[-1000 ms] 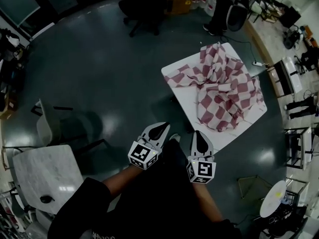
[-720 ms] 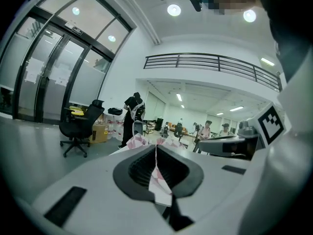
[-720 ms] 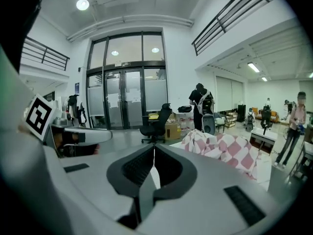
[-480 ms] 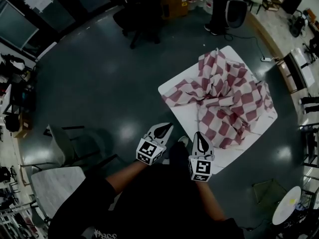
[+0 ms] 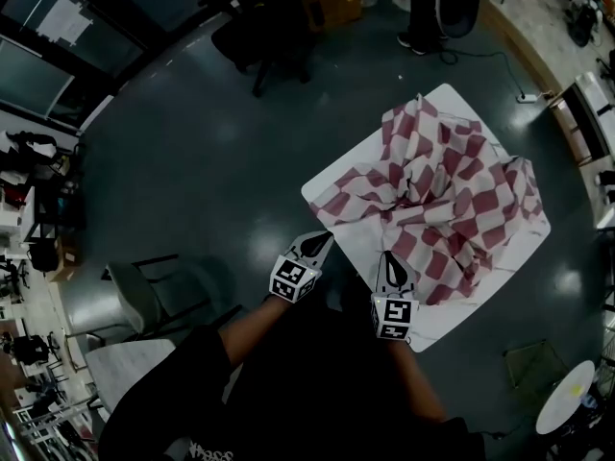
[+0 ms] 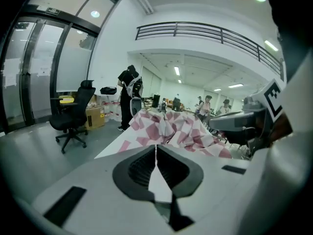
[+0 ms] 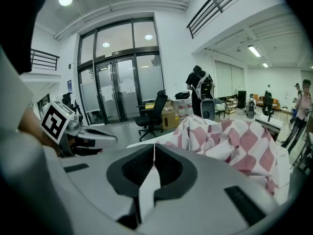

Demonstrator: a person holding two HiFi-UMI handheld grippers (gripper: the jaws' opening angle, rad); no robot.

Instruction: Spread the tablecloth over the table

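Your left hand-held gripper [image 5: 315,241] and right hand-held gripper [image 5: 388,260] are clenched empty; open them before pinching the crumpled tablecloth [image 5: 452,200] edge, mid-frame.

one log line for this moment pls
left gripper: shut, empty | right gripper: shut, empty | tablecloth: bunched on table | spread: not started

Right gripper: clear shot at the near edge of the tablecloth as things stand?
Probably yes. The right gripper sits at the near edge of the table, nothing between it and the bunched tablecloth. Its jaws are shut, so they must open first.
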